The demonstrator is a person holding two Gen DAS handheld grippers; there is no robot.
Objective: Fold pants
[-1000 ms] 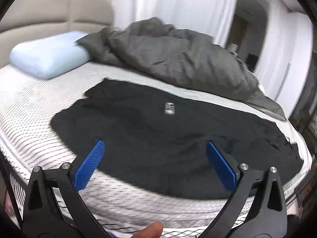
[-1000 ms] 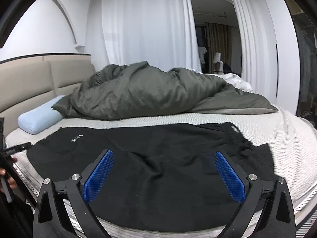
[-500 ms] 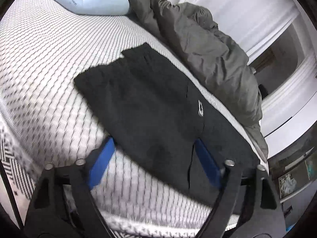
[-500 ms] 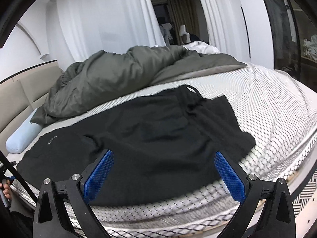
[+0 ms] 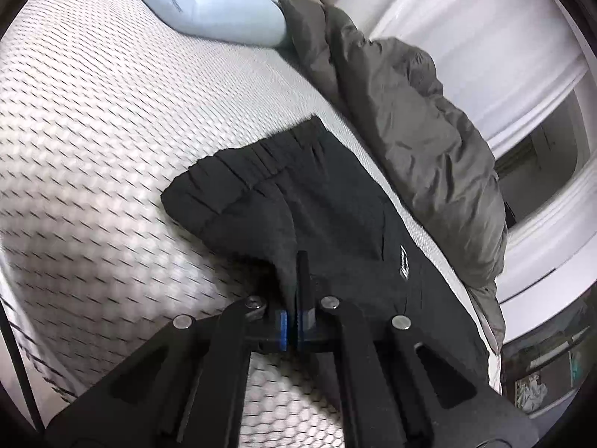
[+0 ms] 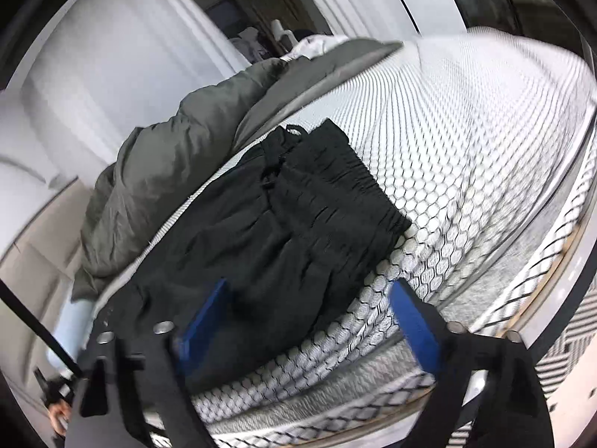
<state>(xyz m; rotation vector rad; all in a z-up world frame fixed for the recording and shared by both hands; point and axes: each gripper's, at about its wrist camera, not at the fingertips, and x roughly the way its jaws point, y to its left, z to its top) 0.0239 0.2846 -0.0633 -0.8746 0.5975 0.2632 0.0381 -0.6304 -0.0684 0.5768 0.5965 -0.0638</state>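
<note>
While clamped on a raised fold at the near edge of the black fabric pants [image 5: 335,209], left gripper [image 5: 296,291] with blue pads pressed together, cloth pinched between them and lifted off the white honeycomb-patterned mattress [image 5: 93,112]. Spread flat across that mattress otherwise, gathered cuff end toward the pale blue rectangular pillow [image 5: 209,3]. Small white printed label [image 5: 403,267] on the dark cloth just beyond the pinch, too small and skewed to read. Faint dark line of print on the pillow's face, likewise illegible. Crumpled olive-grey duvet [image 5: 418,130] heaped along the far side of the garment, touching its far edge.

In the right wrist view, right gripper [image 6: 309,317] spread wide, blue pads well apart, nothing between them but cloth and bedding underneath. Left pad over the near edge of the same pants [image 6: 283,231], right pad over bare mattress [image 6: 466,156] just beside the garment. Elastic gathered waistband [image 6: 347,183] at the far right end, drawstring loop lying across it. Same duvet [image 6: 179,149] behind, white curtains [image 6: 112,56] beyond. Some motion blur across both views
</note>
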